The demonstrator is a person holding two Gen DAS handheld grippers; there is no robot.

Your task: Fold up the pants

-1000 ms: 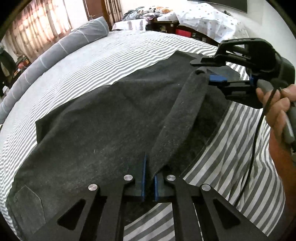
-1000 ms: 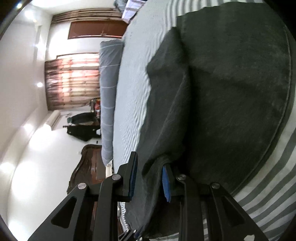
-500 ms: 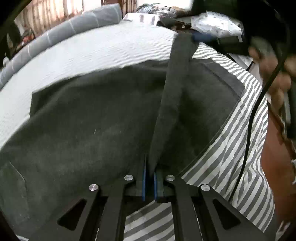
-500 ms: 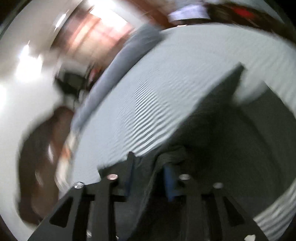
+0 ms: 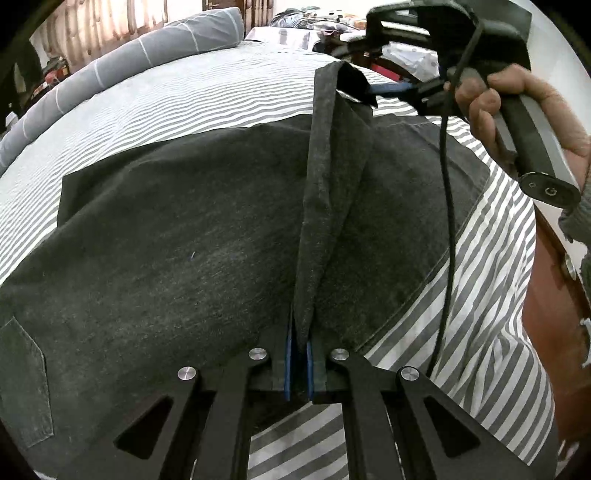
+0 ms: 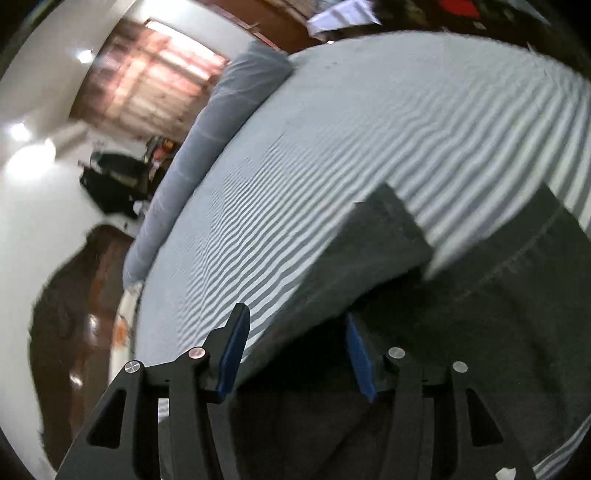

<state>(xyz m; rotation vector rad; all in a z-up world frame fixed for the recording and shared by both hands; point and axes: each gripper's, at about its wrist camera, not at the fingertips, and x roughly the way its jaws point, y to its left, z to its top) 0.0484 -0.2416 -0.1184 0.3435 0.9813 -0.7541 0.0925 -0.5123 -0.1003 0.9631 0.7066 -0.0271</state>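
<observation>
Dark grey pants [image 5: 177,236] lie spread on a striped bed. My left gripper [image 5: 299,363] is shut on one end of a raised fold of the pants [image 5: 325,184]. The fold runs taut up to my right gripper [image 5: 373,88], which holds its far end above the bed. In the right wrist view the right gripper [image 6: 295,354] has its blue pads wide apart with pants cloth [image 6: 369,266] draped between them; that view is blurred.
The bed has a grey-and-white striped sheet [image 5: 184,96] and a long grey bolster [image 5: 129,62] along its far side. Clothes and clutter [image 5: 306,18] lie beyond the bed. A cable [image 5: 447,221] hangs from the right gripper's handle.
Both grippers have lifted the pants' edge off the bed, drawing the fold taut. The right gripper rose and turned, and its jaws now stand wider apart.
</observation>
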